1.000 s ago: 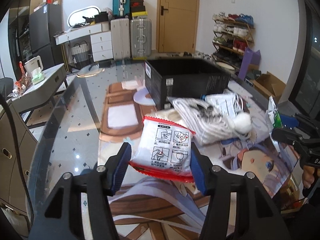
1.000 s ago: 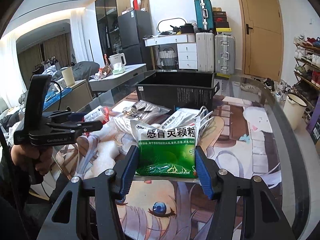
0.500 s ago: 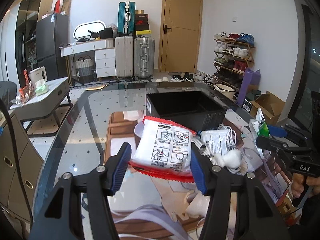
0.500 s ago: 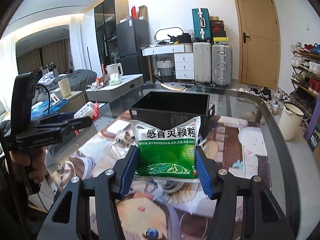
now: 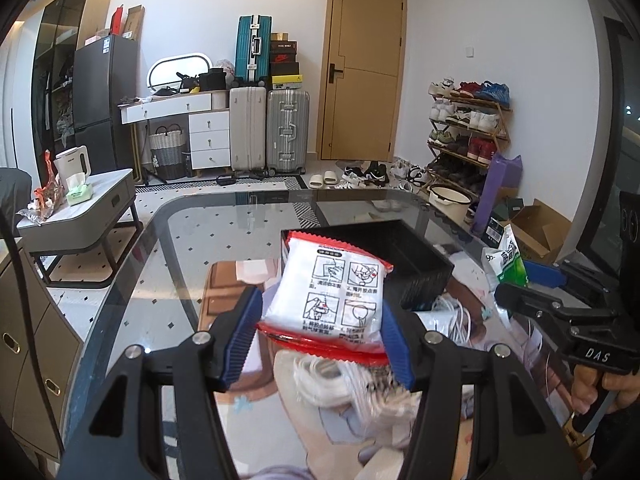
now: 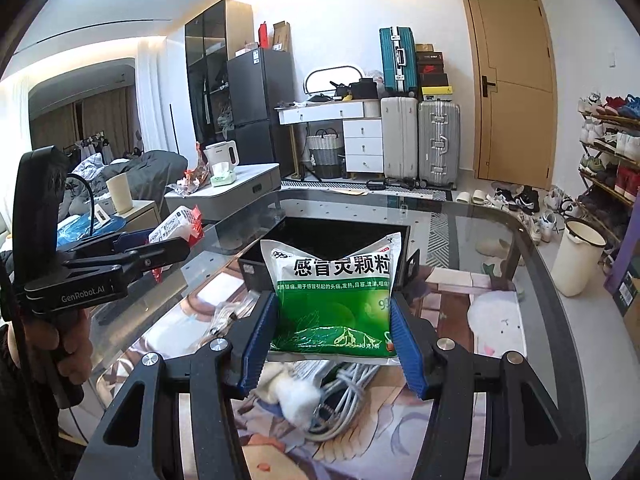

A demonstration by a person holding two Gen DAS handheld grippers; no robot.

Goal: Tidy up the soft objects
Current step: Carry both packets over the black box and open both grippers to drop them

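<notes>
A glass table [image 6: 500, 240] stands in a cluttered room, with suitcases [image 6: 420, 140] and a tan door [image 6: 516, 88] along the far wall and a shoe rack [image 5: 468, 128] to the right. A printed mat [image 6: 440, 432] covers the near part of the tabletop, and a black bin [image 6: 332, 236] sits open on it. The left gripper [image 5: 320, 340] pinches a white packet with a red edge [image 5: 332, 296] between its blue pads, held up in the air just in front of the bin. The right gripper [image 6: 332, 340] pinches a green and white packet [image 6: 336, 300] the same way, raised at the bin's near wall. Beneath both, a bundle of white cable [image 6: 344, 396] and a cotton ball [image 6: 298, 402] lie on the mat, beside a clear plastic bag [image 6: 228, 312].
</notes>
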